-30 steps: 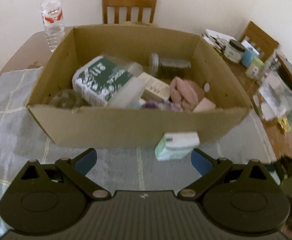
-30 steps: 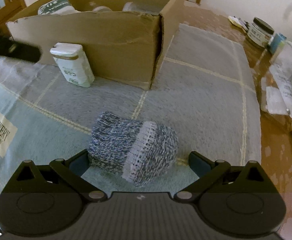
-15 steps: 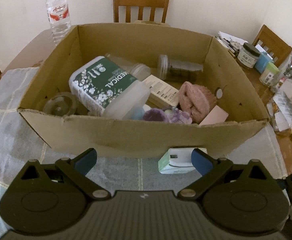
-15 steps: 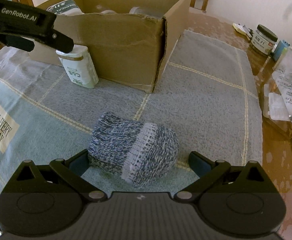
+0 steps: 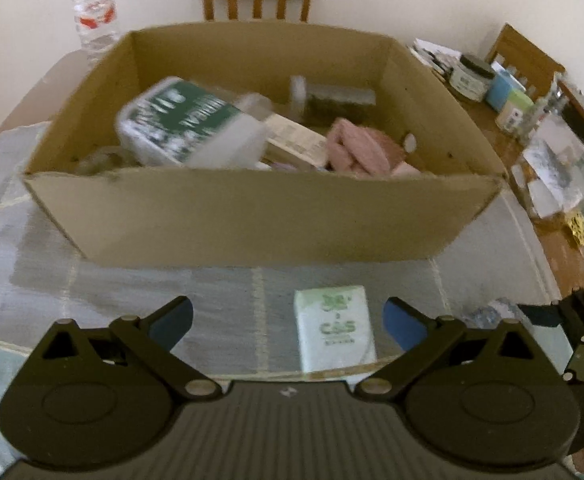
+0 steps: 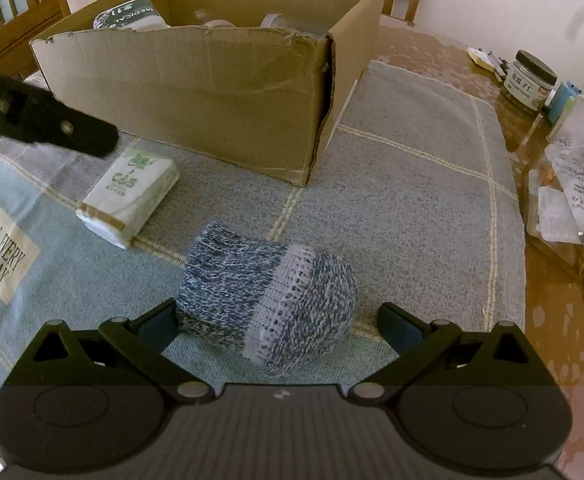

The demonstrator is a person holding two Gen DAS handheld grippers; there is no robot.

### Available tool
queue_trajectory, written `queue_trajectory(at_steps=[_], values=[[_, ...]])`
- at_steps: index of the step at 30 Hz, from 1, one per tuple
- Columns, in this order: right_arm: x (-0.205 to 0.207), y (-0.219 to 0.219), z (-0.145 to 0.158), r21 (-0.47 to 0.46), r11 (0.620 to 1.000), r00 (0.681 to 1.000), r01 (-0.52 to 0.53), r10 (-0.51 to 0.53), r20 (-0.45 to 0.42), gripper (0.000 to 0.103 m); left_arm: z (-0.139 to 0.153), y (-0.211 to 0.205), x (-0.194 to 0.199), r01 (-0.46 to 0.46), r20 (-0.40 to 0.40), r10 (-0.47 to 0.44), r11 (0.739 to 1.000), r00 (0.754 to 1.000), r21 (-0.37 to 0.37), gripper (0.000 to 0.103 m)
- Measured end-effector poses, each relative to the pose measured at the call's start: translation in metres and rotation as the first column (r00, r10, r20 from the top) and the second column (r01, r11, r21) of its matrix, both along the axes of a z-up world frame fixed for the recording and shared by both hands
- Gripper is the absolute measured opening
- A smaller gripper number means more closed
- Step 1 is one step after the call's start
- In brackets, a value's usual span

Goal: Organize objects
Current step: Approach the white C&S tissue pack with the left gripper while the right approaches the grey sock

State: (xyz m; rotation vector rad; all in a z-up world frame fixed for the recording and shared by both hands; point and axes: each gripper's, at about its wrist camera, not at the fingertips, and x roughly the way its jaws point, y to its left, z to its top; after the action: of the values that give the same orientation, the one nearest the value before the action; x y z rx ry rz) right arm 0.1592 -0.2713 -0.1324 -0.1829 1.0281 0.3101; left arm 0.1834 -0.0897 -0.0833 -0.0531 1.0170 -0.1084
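Left gripper (image 5: 288, 316) has its fingers spread wide with nothing between the pads, hanging over the grey-checked tablecloth (image 5: 132, 292). The tissue pack (image 5: 333, 330) lies flat on the cloth between the two fingers, nearer the right one, but I can't tell if either pad touches it. Just beyond it is the near wall of the cardboard box (image 5: 252, 220), and inside that sit a green-and-white container (image 5: 188, 124), a pink cloth thing (image 5: 359, 148) and a dark jar (image 5: 339, 100), all pretty blurry.

Right gripper (image 6: 278, 320) is spread wide too, holding nothing. The blue-and-white knitted sock bundle (image 6: 268, 292) sits on the cloth right between its fingers, with its left end right up against the left pad and a gap at the right one. From this side the tissue pack (image 6: 130, 196) is off to the far left, lying flat near the box's front wall (image 6: 196, 96), with the tip of the left gripper (image 6: 44, 124) above it. Over on the right, the bare wooden table (image 6: 551, 312) has a dark-lidded jar (image 6: 529, 82) and some plastic packets (image 6: 571, 196).
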Motion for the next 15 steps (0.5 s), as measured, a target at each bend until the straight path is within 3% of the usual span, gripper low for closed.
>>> queue_trajectory(at_steps=[6, 15], values=[[-0.001, 0.000, 0.000, 0.000, 1.000, 1.000, 0.000, 0.000, 0.000, 0.103, -0.024, -0.015, 0.001, 0.041, -0.033, -0.040, 0.999, 0.999, 0.034, 0.101], [0.000, 0.000, -0.001, 0.000, 1.000, 1.000, -0.002, 0.002, 0.000, 0.103, -0.031, 0.018, -0.010, -0.006, -0.064, 0.011, 0.997, 0.998, 0.079, 0.101]])
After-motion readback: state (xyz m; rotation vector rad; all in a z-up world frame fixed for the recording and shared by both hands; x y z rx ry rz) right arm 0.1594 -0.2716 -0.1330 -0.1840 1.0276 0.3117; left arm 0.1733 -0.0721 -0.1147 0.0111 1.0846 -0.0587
